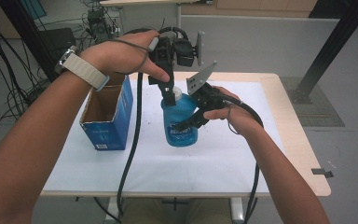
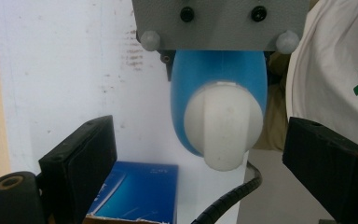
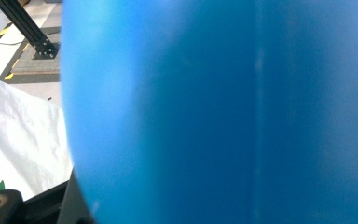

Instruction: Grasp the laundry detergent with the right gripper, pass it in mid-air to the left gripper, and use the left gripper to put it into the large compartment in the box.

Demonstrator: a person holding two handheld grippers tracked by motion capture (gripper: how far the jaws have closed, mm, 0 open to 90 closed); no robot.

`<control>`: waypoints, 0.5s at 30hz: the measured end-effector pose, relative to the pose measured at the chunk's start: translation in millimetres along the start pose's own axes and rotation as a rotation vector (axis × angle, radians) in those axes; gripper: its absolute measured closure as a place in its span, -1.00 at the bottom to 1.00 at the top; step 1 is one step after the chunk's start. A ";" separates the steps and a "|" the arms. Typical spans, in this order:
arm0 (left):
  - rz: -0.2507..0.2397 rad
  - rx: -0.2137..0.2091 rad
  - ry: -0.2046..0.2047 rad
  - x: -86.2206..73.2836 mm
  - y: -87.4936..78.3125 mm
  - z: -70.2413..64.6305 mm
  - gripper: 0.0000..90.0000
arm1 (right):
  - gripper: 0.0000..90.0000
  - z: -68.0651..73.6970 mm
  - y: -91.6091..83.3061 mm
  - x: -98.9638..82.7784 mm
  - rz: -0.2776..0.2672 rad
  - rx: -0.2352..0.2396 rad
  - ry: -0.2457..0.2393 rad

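Blue bottle (image 1: 182, 122) is where both my claws are busy, standing upright on the white sheet (image 1: 214, 158) that covers the table (image 1: 303, 158). My right claw (image 1: 193, 119) comes at it from the side and is clenched on the bottle's body, about halfway up, one black jaw lying across the printed label in the high view. Looking along that claw's own jaws, I see the blue plastic pressed right up against the lens, with a vertical seam running down it, so the bottle (image 3: 223, 112) sits deep in the grip. Off to that claw's left, a bit of crumpled white sheet (image 3: 18, 140) and the foot of a black frame post (image 3: 42, 49) show on the floor beyond.

My left claw (image 1: 170, 95) hangs above the bottle, pointing down at its white cap (image 1: 177, 93). Its jaws are released: in the left gripper view they stand wide apart, one on each side of the cap (image 2: 223, 128), neither pad touching it. The cap sits between them but nearer the right-hand jaw. Just past the cap, the grey plate (image 2: 221, 23) of my other claw crosses the top of that view.

Beside the left claw, away from the right one, an open blue cardboard box (image 1: 109, 116) stands on the sheet, near the bottle but apart from it. A black cable (image 1: 133, 149) trails from the left claw down between box and bottle.
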State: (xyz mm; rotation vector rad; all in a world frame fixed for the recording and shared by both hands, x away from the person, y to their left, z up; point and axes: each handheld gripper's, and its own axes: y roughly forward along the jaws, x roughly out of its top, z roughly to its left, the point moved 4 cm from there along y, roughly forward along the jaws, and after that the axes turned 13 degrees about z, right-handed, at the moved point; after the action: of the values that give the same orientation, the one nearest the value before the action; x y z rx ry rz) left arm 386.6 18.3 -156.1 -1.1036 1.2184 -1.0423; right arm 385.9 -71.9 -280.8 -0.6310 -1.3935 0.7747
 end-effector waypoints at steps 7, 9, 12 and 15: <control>0.001 0.000 0.000 -0.8 0.4 0.3 -0.77 | -0.04 -0.4 0.5 -0.6 0.006 0.000 0.001; 0.001 -0.001 0.000 -0.8 0.5 0.0 -0.77 | -0.04 0.0 0.6 -0.5 0.007 0.000 0.002; 0.001 0.000 0.001 -0.6 0.4 -0.1 -0.77 | -0.04 -0.2 0.1 -0.5 0.006 0.000 0.003; 0.001 0.000 0.000 -0.6 0.3 -0.2 -0.77 | -0.04 0.1 0.1 -0.3 0.006 -0.001 0.001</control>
State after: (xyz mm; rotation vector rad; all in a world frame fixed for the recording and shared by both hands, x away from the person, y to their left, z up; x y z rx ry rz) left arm 386.4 18.9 -156.3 -1.1030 1.2193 -1.0415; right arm 385.7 -72.0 -281.0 -0.6365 -1.3916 0.7781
